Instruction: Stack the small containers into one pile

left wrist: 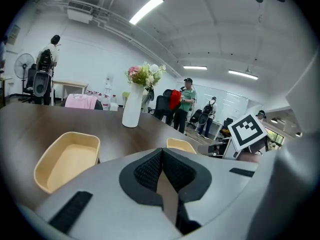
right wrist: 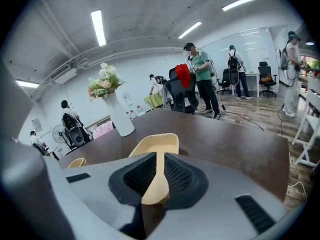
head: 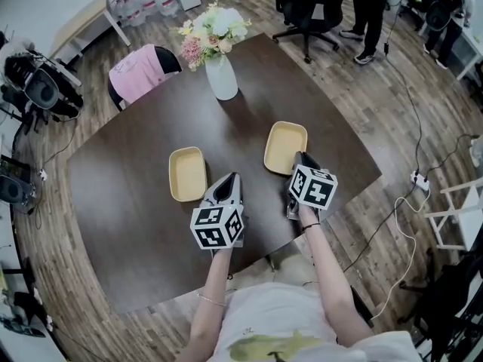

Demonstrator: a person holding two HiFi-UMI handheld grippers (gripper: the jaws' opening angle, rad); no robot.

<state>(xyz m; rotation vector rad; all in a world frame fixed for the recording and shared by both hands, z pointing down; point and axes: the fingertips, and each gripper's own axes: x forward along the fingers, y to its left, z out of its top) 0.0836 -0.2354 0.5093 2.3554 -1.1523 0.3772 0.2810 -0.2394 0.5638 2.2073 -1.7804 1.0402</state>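
Toward the near edge of the bench (head: 136, 202), pinches the near rim of the right-hand container (head: 285, 147) in the right gripper (head: 300, 157), jaws clenched on the thin wall with the tan lip showing between them. Takes it by the edge, probably to lift it clear while leaving the hollow free for nesting. Rests the left gripper (head: 232, 179) just beside the left-hand container (head: 188, 173), jaws pressed together on nothing, seemingly placed to steady that one as the base. Leaves both containers apparently flat on the bench, well apart, open side up; no pile yet. Calls for a lift, then a carry leftward.
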